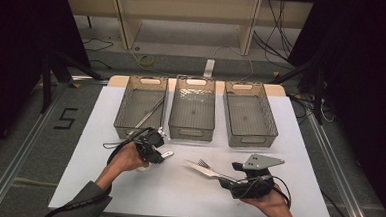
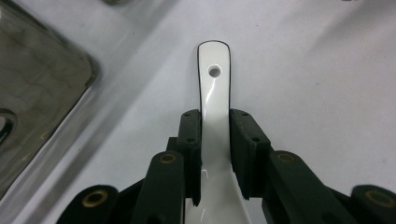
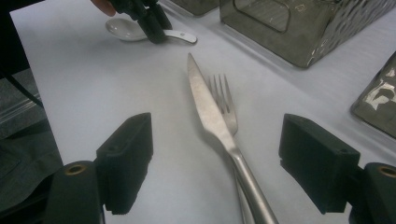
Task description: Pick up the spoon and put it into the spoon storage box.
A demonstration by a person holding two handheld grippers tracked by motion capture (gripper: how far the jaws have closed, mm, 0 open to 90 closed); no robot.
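Note:
A white ceramic spoon lies on the white table, its handle with a small hole pointing away. My left gripper is shut on that handle, both pads against its sides. From above, the left gripper sits just in front of the left basket, the spoon sticking out to its right. A steel knife lies across a fork on the table. My right gripper stands wide open around their handles, touching neither. In the high view the right gripper is near the front right.
Three mesh baskets stand in a row at the back: left, middle, right. A long metal utensil lies in the left one. The table's front edge is close behind both hands.

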